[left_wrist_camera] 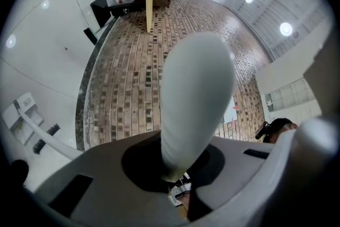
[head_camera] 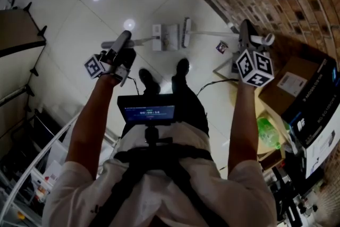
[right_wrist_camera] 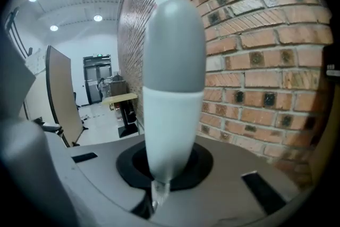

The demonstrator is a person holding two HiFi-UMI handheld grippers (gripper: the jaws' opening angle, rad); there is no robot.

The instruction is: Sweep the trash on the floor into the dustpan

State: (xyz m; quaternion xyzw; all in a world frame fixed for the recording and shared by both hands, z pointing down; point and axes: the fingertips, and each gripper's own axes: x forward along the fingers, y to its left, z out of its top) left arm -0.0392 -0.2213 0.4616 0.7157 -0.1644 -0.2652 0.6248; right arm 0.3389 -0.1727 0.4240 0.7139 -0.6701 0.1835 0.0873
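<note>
Two handles are held tight: the fingers of the left gripper [left_wrist_camera: 175, 181] are clenched on the dustpan handle [left_wrist_camera: 196, 98], those of the right gripper [right_wrist_camera: 158, 191] on the broom handle [right_wrist_camera: 172, 93]. The trash [head_camera: 222, 47] is seen on the floor [head_camera: 95, 18], right of the broom head [head_camera: 186, 25] (the dustpan [head_camera: 166, 37] is left of it), so the broom must likely be carried past it first.
</note>
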